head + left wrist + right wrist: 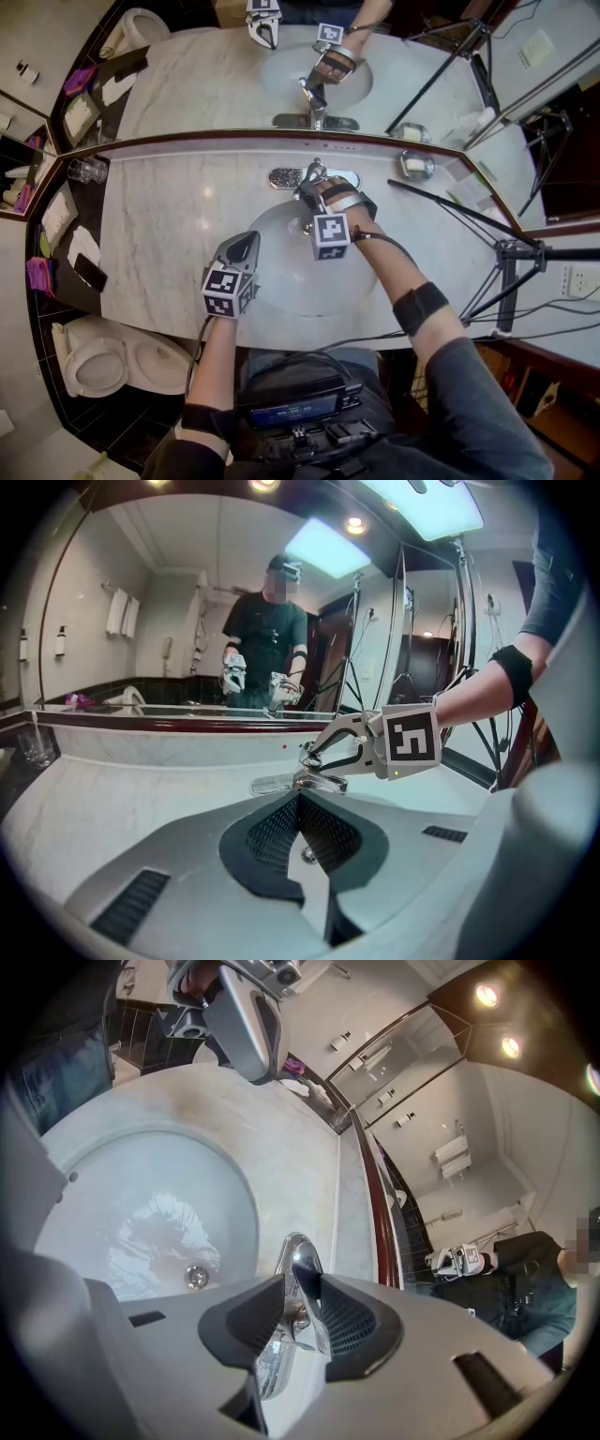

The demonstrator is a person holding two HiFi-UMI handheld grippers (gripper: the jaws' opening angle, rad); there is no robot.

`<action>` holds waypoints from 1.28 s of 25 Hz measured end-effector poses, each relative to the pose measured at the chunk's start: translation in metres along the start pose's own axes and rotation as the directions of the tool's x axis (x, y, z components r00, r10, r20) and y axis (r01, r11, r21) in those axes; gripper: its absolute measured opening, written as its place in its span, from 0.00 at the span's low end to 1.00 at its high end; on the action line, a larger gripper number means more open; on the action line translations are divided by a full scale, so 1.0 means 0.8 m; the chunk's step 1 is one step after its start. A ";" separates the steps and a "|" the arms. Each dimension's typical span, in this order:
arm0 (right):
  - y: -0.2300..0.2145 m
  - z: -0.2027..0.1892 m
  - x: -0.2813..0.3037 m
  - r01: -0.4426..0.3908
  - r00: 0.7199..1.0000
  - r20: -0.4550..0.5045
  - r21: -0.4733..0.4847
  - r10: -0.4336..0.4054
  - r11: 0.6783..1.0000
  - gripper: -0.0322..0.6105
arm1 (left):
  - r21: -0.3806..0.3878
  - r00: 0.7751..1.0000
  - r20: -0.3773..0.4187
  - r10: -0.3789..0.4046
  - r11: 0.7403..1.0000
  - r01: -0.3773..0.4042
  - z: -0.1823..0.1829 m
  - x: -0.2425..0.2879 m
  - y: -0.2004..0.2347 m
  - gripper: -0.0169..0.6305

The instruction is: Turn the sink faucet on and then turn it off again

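Observation:
The chrome faucet (pixel 314 175) stands at the back of the white basin (pixel 281 281) in a marble counter. My right gripper (pixel 309 190) reaches down onto it from the front. In the right gripper view the jaws (pixel 302 1312) are shut on the upright lever (pixel 302 1274), with the spout beneath it. Rippled water lies round the drain (pixel 196 1276). My left gripper (pixel 247 246) hovers over the basin's left side, shut and empty. From the left gripper view its closed tips (pixel 300 801) point toward the faucet (pixel 298 783) and the right gripper (pixel 314 754).
A mirror runs along the wall right behind the faucet. A soap dish (pixel 415 166) sits on the counter to the right and glass tumblers (pixel 86 170) at the far left. A tripod (pixel 511 253) stands beside the counter's right end, a toilet (pixel 94 356) at lower left.

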State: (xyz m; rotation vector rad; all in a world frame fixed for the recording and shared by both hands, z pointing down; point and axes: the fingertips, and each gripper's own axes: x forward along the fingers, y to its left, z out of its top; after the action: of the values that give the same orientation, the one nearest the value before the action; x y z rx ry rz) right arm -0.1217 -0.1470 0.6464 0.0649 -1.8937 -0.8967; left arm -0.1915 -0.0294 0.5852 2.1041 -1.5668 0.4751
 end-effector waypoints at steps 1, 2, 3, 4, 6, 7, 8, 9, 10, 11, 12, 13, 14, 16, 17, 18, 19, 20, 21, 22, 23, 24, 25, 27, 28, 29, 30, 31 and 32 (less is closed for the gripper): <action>0.000 0.000 0.000 0.007 1.000 -0.009 -0.001 -0.007 1.000 0.25 | -0.004 1.000 -0.001 0.003 1.000 -0.003 -0.001 -0.002 0.001 0.03; 0.000 0.000 -0.001 0.011 1.000 -0.016 0.010 -0.011 1.000 0.25 | -0.006 1.000 -0.002 0.005 1.000 -0.005 -0.003 -0.004 0.001 0.03; 0.000 0.000 -0.002 0.014 1.000 -0.021 0.034 -0.014 0.999 0.25 | -0.007 1.000 -0.002 0.008 1.000 -0.008 -0.003 -0.005 0.002 0.03; 0.001 -0.001 -0.005 0.017 1.000 -0.022 0.066 -0.015 0.998 0.25 | -0.008 1.000 0.000 0.010 1.000 -0.010 -0.003 -0.007 0.002 0.03; 0.002 -0.001 -0.014 0.025 1.000 -0.018 0.126 -0.023 0.992 0.25 | -0.009 1.000 0.006 0.016 1.000 -0.016 -0.002 -0.012 0.003 0.03; 0.003 -0.002 -0.020 0.031 0.999 -0.016 0.153 -0.029 0.988 0.25 | -0.010 1.000 0.009 0.018 1.000 -0.018 -0.002 -0.015 0.004 0.03; 0.003 -0.003 -0.027 0.038 0.999 -0.014 0.185 -0.036 0.982 0.25 | -0.012 1.000 0.011 0.021 1.000 -0.021 -0.001 -0.017 0.005 0.03; 0.002 -0.005 -0.034 0.046 0.999 -0.011 0.223 -0.045 0.974 0.25 | -0.015 1.000 0.014 0.022 1.000 -0.022 -0.001 -0.019 0.005 0.03; 0.000 -0.008 -0.043 0.055 0.998 -0.009 0.266 -0.054 0.963 0.22 | -0.019 1.000 0.017 0.022 1.000 -0.022 0.000 -0.021 0.005 0.03; -0.001 -0.010 -0.052 0.063 0.998 -0.008 0.308 -0.063 0.949 0.20 | -0.021 1.000 0.020 0.021 1.000 -0.021 0.002 -0.023 0.005 0.03; -0.002 -0.013 -0.061 0.071 0.997 -0.006 0.348 -0.073 0.935 0.15 | -0.021 1.000 0.023 0.020 1.000 -0.020 0.003 -0.025 0.004 0.03; -0.004 -0.014 -0.071 0.080 0.996 -0.005 0.384 -0.084 0.920 0.11 | -0.021 0.999 0.026 0.019 1.000 -0.018 0.004 -0.027 0.003 0.03; -0.004 -0.016 -0.080 0.088 0.995 -0.003 0.415 -0.095 0.906 0.09 | -0.021 0.999 0.028 0.016 1.000 -0.016 0.006 -0.028 0.002 0.03; -0.003 -0.020 -0.097 0.102 0.994 -0.004 0.466 -0.113 0.879 0.08 | -0.022 0.999 0.035 0.010 1.000 -0.010 0.009 -0.030 0.000 0.03; -0.002 -0.022 -0.104 0.108 0.993 -0.005 0.490 -0.122 0.865 0.08 | -0.021 0.999 0.038 0.008 1.000 -0.007 0.010 -0.031 -0.002 0.03; 0.000 -0.025 -0.112 0.114 0.992 -0.005 0.516 -0.130 0.849 0.08 | -0.018 0.999 0.040 0.006 1.000 -0.005 0.011 -0.032 -0.004 0.03; 0.003 -0.027 -0.120 0.119 0.990 -0.005 0.543 -0.139 0.831 0.08 | -0.015 0.999 0.041 0.004 1.000 -0.003 0.012 -0.033 -0.006 0.03; 0.005 -0.030 -0.128 0.124 0.989 -0.005 0.573 -0.148 0.810 0.08 | -0.011 0.999 0.043 0.001 1.000 -0.001 0.013 -0.033 -0.008 0.03; 0.007 -0.033 -0.136 0.127 0.988 -0.005 0.607 -0.156 0.785 0.08 | -0.009 0.999 0.044 -0.002 1.000 0.003 0.014 -0.034 -0.010 0.03; 0.010 -0.037 -0.144 0.129 0.986 -0.004 0.643 -0.165 0.755 0.08 | -0.008 0.999 0.046 -0.007 1.000 0.007 0.016 -0.035 -0.013 0.03; 0.014 -0.041 -0.151 0.128 0.985 -0.001 0.681 -0.174 0.721 0.08 | -0.008 0.999 0.049 -0.011 1.000 0.012 0.017 -0.036 -0.014 0.03; 0.017 -0.046 -0.159 0.127 0.983 0.002 0.719 -0.185 0.683 0.08 | -0.008 0.998 0.053 -0.016 1.000 0.016 0.018 -0.037 -0.016 0.03; 0.019 -0.051 -0.166 0.126 0.980 0.004 0.755 -0.197 0.643 0.08 | -0.007 0.998 0.057 -0.020 1.000 0.020 0.020 -0.037 -0.018 0.03; 0.020 -0.063 -0.184 0.124 0.973 0.008 0.822 -0.229 0.556 0.08 | -0.004 0.997 0.065 -0.029 1.000 0.029 0.024 -0.037 -0.022 0.03; 0.019 -0.068 -0.194 0.122 0.969 0.008 0.853 -0.246 0.508 0.08 | -0.003 0.997 0.069 -0.034 0.999 0.035 0.026 -0.038 -0.023 0.03; 0.020 -0.074 -0.205 0.118 0.964 0.008 0.882 -0.264 0.455 0.08 | -0.003 0.997 0.072 -0.039 0.999 0.039 0.027 -0.038 -0.025 0.03; 0.022 -0.081 -0.213 0.109 0.959 0.007 0.912 -0.282 0.396 0.08 | -0.004 0.996 0.074 -0.042 0.999 0.042 0.027 -0.039 -0.026 0.03; 0.026 -0.088 -0.221 0.097 0.953 0.007 0.939 -0.301 0.329 0.08 | -0.005 0.996 0.076 -0.044 0.999 0.044 0.027 -0.040 -0.027 0.03; 0.031 -0.096 -0.226 0.079 0.947 0.008 0.963 -0.321 0.258 0.08 | -0.007 0.996 0.078 -0.044 0.999 0.045 0.027 -0.040 -0.027 0.03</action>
State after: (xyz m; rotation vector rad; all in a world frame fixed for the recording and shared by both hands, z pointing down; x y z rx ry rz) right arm 0.0385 -0.0970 0.5413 1.0359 -2.4062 0.2954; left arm -0.1800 -0.0109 0.5465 2.1702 -1.5582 0.3746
